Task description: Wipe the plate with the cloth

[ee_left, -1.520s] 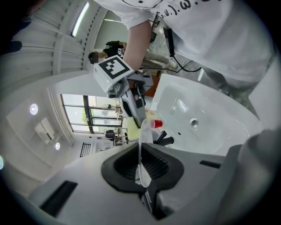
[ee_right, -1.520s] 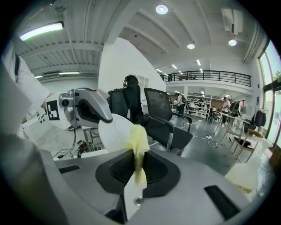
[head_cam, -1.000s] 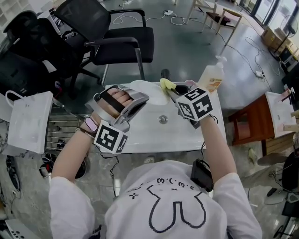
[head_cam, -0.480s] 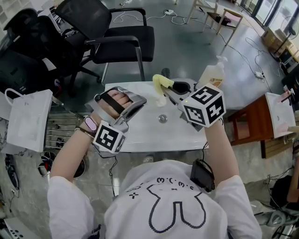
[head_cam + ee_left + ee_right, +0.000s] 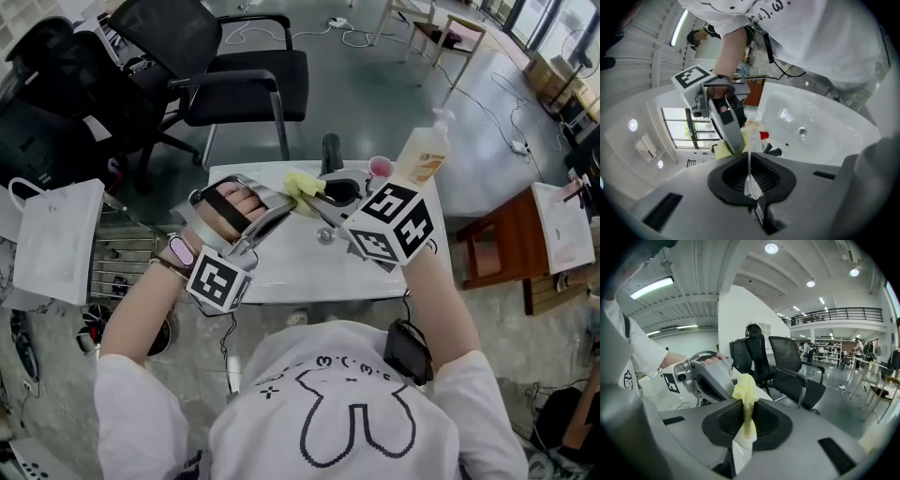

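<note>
The left gripper (image 5: pixel 277 204) is clamped on the rim of the plate (image 5: pixel 750 164), held edge-on above the far left of the white basin (image 5: pixel 281 264). The right gripper (image 5: pixel 316 200) pinches the yellow cloth (image 5: pixel 302 183) right beside it. I'd say the wiping is barely under way, with most of it still to do

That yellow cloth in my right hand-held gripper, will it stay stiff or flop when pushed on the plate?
Probably floppy: the yellow cloth bunches into a crumpled tuft past the right hand-held gripper clamped on it. Likely light, since that narrow pinch carries it all.
</note>
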The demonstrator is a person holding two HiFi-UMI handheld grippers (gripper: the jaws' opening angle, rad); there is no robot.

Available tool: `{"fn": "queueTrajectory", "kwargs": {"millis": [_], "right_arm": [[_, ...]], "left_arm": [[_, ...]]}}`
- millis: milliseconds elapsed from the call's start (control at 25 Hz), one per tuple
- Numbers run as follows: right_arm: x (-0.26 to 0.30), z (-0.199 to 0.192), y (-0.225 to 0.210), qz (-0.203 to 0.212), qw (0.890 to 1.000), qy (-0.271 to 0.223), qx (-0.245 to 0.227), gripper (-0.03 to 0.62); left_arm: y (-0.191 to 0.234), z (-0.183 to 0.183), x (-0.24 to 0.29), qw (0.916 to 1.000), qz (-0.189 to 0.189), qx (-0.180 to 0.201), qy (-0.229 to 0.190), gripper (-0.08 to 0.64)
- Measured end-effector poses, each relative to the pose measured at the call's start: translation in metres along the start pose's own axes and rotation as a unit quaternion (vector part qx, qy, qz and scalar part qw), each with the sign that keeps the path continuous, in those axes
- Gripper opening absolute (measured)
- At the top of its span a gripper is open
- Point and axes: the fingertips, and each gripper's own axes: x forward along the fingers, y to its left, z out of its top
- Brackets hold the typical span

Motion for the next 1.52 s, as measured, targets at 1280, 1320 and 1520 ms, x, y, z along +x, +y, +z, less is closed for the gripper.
{"fn": "queueTrajectory", "kwargs": {"millis": [1280,1320,1520], "right_arm": [[0.014,0.015,-0.003,0.005,0.998,-0.019,0.054,0.051],[0.016,0.013,-0.007,0.000,0.998,-0.017,0.056,0.051],[0.025,-0.005,-0.031,-0.037,0.996,0.005,0.079,0.051]], "left_arm": [[0.005,0.017,-0.007,0.9993,0.024,0.027,-0.014,0.020],[0.005,0.019,-0.007,0.9992,0.026,0.028,-0.015,0.020],[0.007,0.025,-0.008,0.9989,0.027,0.033,-0.019,0.021]]}}
